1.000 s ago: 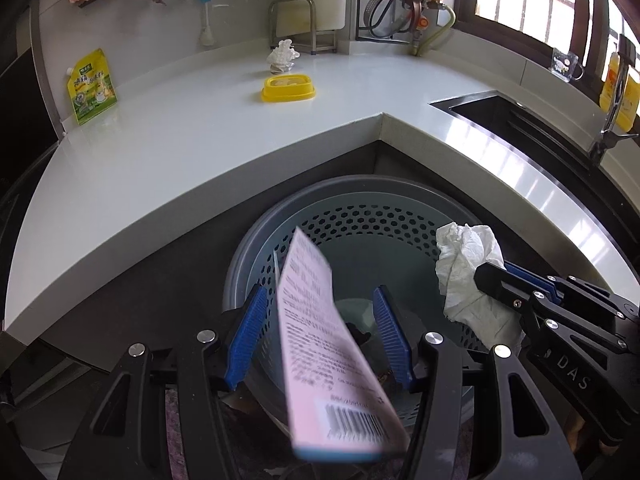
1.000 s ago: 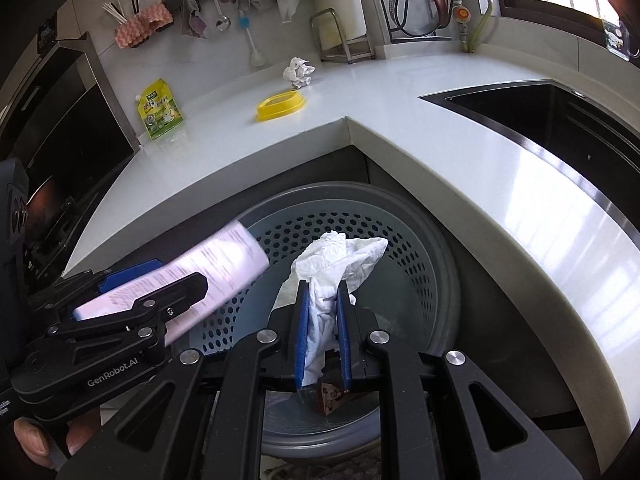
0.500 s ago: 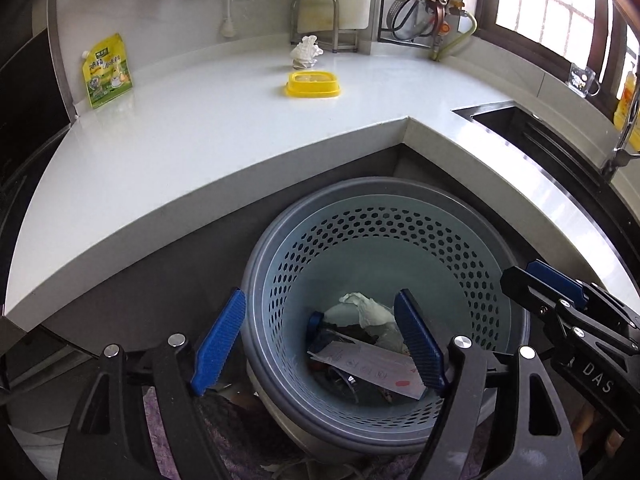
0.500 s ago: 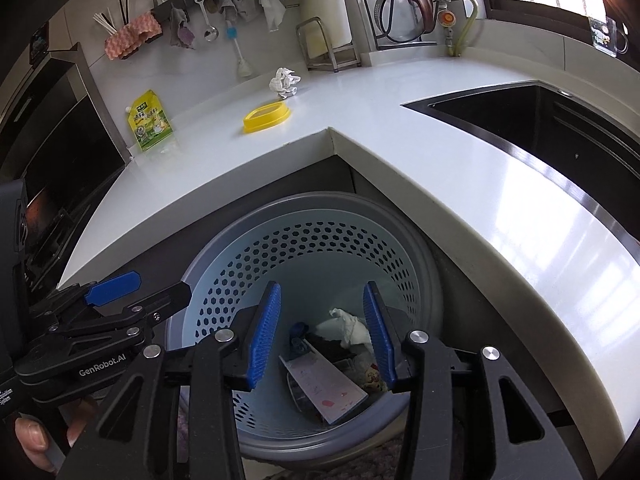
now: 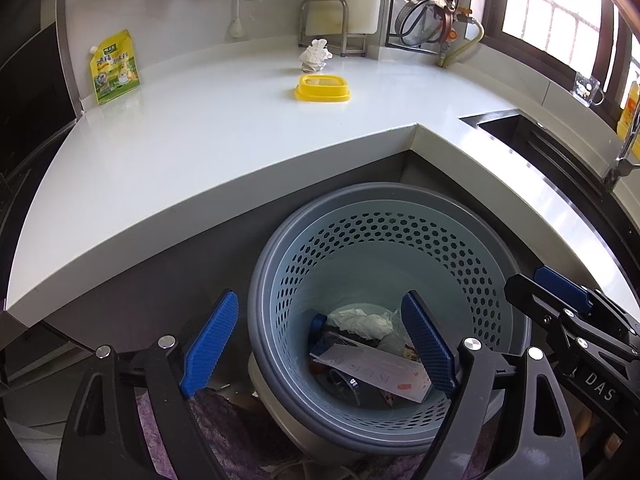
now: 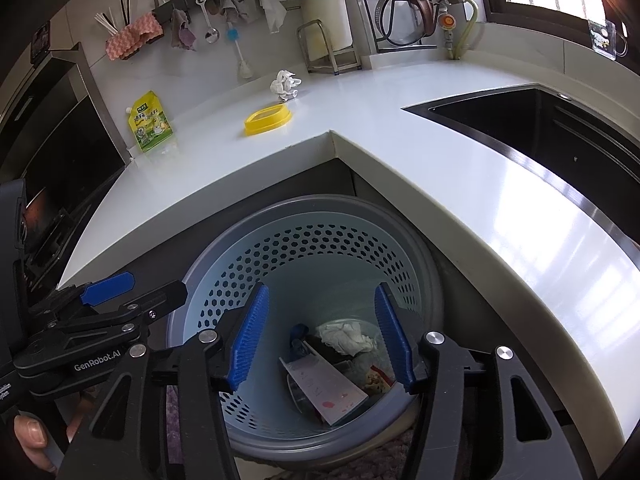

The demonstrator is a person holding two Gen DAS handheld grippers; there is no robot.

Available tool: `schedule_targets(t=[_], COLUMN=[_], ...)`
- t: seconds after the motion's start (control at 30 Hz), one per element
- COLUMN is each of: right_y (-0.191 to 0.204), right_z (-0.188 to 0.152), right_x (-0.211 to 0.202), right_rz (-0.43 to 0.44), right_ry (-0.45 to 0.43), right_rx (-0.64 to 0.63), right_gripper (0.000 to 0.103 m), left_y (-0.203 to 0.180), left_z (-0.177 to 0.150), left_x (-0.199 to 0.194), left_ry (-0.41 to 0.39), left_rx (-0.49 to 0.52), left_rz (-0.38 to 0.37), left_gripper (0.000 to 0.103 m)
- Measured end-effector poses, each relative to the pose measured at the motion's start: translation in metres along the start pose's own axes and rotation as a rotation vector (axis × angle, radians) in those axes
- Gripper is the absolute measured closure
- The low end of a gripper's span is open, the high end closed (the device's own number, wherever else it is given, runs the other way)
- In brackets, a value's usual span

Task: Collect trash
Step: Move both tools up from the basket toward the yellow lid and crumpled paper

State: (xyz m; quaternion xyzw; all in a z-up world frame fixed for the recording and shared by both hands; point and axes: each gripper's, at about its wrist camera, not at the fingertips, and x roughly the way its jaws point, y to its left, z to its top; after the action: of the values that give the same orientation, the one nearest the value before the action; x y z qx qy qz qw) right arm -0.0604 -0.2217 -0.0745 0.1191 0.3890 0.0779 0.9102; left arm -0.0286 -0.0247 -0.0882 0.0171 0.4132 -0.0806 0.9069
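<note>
A grey perforated trash basket (image 5: 472, 248) (image 6: 320, 216) stands on the floor below the counter corner. Inside lie a pink paper slip (image 5: 376, 372) (image 6: 324, 388) and a crumpled white tissue (image 5: 360, 322) (image 6: 344, 338). My left gripper (image 5: 320, 344) is open and empty above the basket's near rim. My right gripper (image 6: 320, 336) is open and empty over the basket. On the white counter (image 5: 200, 152) sit a yellow lid (image 5: 323, 88) (image 6: 268, 120), a crumpled white tissue (image 5: 316, 56) (image 6: 285, 85) and a yellow-green pouch (image 5: 114, 68) (image 6: 150, 122).
A dark sink (image 6: 540, 136) is set in the counter at right, with a faucet (image 5: 624, 152). Utensils and cloths hang on the back wall (image 6: 208, 12). A metal rack (image 6: 328, 50) stands at the back. A purple mat (image 5: 224, 432) lies on the floor.
Both grippers opened and dropped the pink slip and the white tissue into the basket. Both have since drawn back a little, jaws wider.
</note>
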Motion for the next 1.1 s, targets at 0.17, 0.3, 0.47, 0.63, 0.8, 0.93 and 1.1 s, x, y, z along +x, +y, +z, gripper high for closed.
schedule_targets(t=[0.17, 0.3, 0.47, 0.63, 0.8, 0.93, 1.1], right_y=[-0.001, 0.001, 0.006, 0.018, 0.030, 0.035, 0.046], right_z=[0.001, 0.005, 0.014, 0.028, 0.050, 0.069, 0.094], right_x=[0.000, 0.002, 0.010, 0.020, 0.032, 0.040, 0.049], right_rz=[0.000, -0.009, -0.016, -0.012, -0.010, -0.009, -0.015], right_ry=[-0.005, -0.003, -0.006, -0.020, -0.045, -0.068, -0.110], right_rx=[0.010, 0.000, -0.004, -0.017, -0.037, -0.025, -0.045], right_gripper=[0.045, 0.042, 0.039, 0.036, 0.035, 0.034, 0.031], left_y=[0.014, 0.032, 0.051, 0.063, 0.078, 0.088, 0.094], left_z=[0.006, 0.013, 0.018, 0.028, 0.044, 0.060, 0.080], left_x=[-0.006, -0.012, -0.012, -0.003, -0.002, -0.004, -0.002], left_ry=[-0.034, -0.065, -0.080, -0.052, -0.068, -0.096, -0.142], left_rx=[-0.022, -0.059, -0.081, -0.092, -0.118, -0.121, -0.105], left_rz=[0.036, 0.064, 0.080, 0.075, 0.057, 0.064, 0.084], left_gripper=[0.016, 0.012, 0.012, 0.012, 0.012, 0.012, 0.011])
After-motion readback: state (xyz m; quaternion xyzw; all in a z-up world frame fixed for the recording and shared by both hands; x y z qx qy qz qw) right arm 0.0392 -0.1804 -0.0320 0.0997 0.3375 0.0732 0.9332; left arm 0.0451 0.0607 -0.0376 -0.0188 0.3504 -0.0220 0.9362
